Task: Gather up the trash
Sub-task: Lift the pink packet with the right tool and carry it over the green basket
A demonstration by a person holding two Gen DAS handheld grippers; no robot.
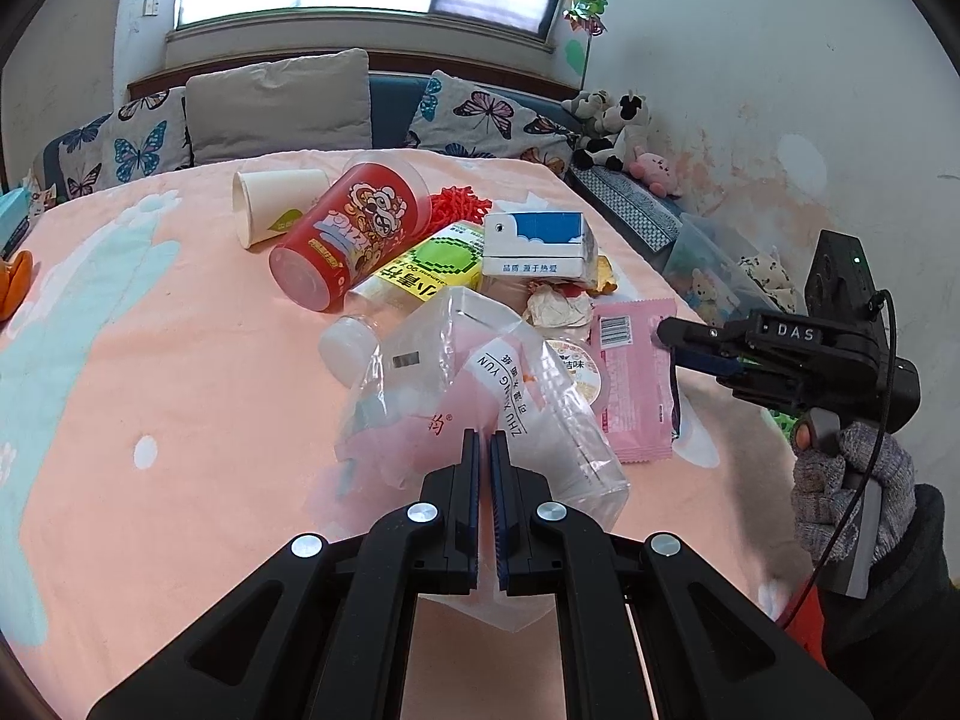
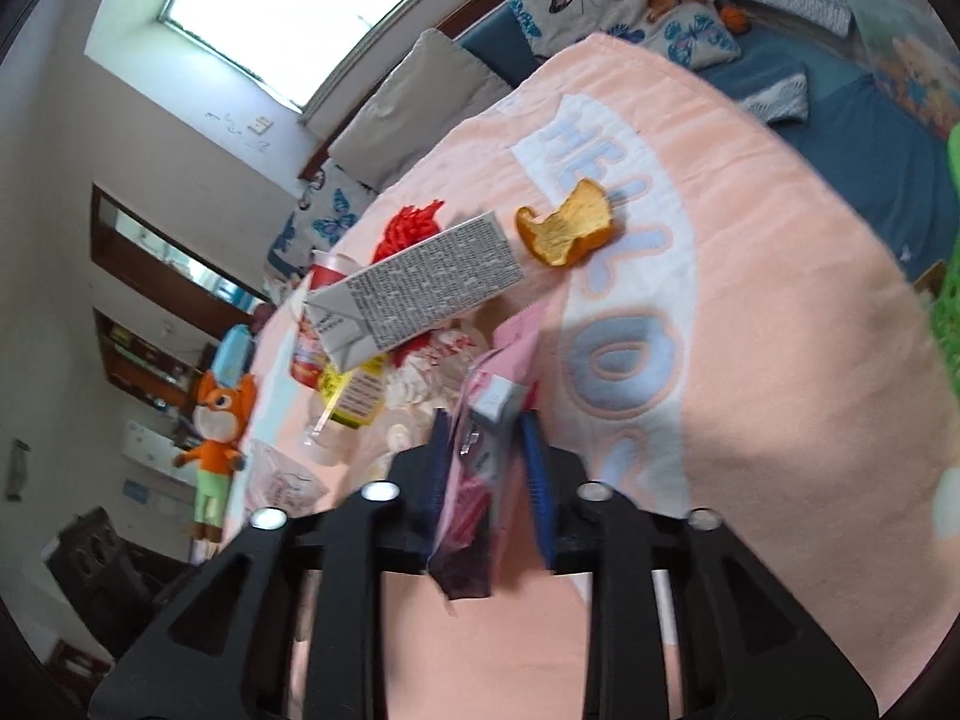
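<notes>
A pile of trash lies on the pink blanket (image 1: 180,372): a red cup (image 1: 348,234), a white paper cup (image 1: 276,204), a milk carton (image 1: 534,243), a yellow-green bottle (image 1: 420,276), crumpled paper (image 1: 555,306) and a pink wrapper (image 1: 636,384). My left gripper (image 1: 485,438) is shut on a clear plastic bag (image 1: 480,396) at the pile's near side. My right gripper (image 2: 483,426) has its jaws around the edge of the pink wrapper (image 2: 480,438), part closed; it also shows in the left wrist view (image 1: 672,339). An orange peel (image 2: 567,225) lies beyond the carton (image 2: 420,288).
Butterfly pillows (image 1: 480,114) and a beige pillow (image 1: 276,102) line the bed head. Plush toys (image 1: 612,126) sit at the far right corner, a fox doll (image 2: 219,420) off the bed's left side. A green object (image 2: 948,300) stands at the right.
</notes>
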